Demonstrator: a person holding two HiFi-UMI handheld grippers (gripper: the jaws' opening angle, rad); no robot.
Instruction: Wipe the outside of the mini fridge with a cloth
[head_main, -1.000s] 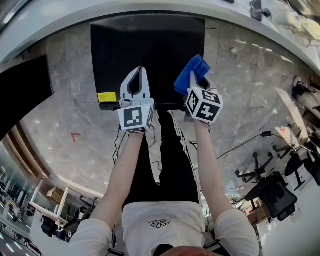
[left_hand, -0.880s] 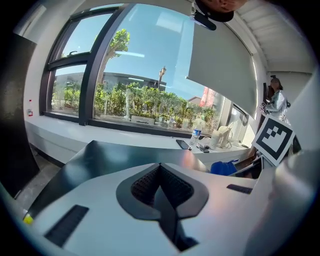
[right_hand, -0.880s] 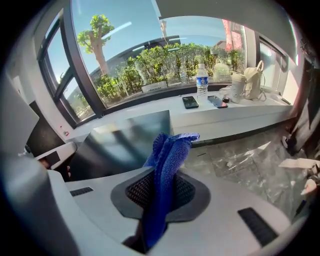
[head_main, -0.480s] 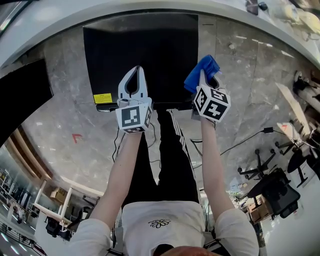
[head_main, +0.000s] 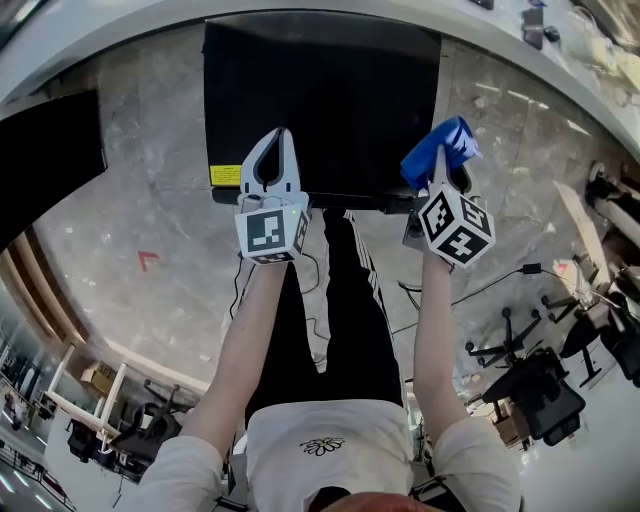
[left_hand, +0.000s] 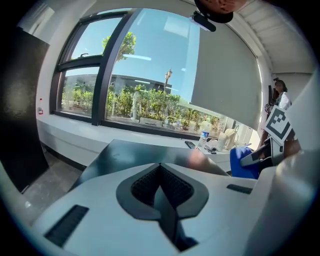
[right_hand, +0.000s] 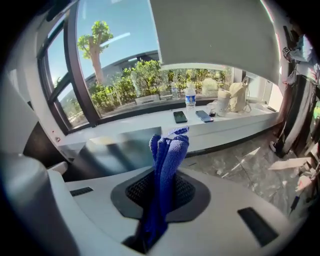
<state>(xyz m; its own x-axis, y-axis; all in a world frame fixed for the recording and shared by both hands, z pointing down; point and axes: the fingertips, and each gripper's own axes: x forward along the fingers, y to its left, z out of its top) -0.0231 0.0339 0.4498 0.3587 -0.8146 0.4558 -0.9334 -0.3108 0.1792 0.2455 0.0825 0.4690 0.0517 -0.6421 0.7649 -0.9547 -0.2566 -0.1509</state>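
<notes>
Jaws pressed together on nothing, the left gripper (head_main: 282, 142) hovers over the front edge of the black box-shaped mini fridge (head_main: 330, 95). Further right, the right gripper (head_main: 441, 168) has its jaws pinching a crumpled blue microfibre cloth (head_main: 442, 148) at the fridge's front right corner.

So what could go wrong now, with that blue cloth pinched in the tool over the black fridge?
1. The cloth is pinched as a narrow bunch in the right tool, so the tool's hard jaws might scrape the top of the mini fridge.
2. The cloth is near the top's right edge, so a stroke could slide off the side.
3. The left tool, shut and empty, hangs over the front edge and might bump it.
</notes>
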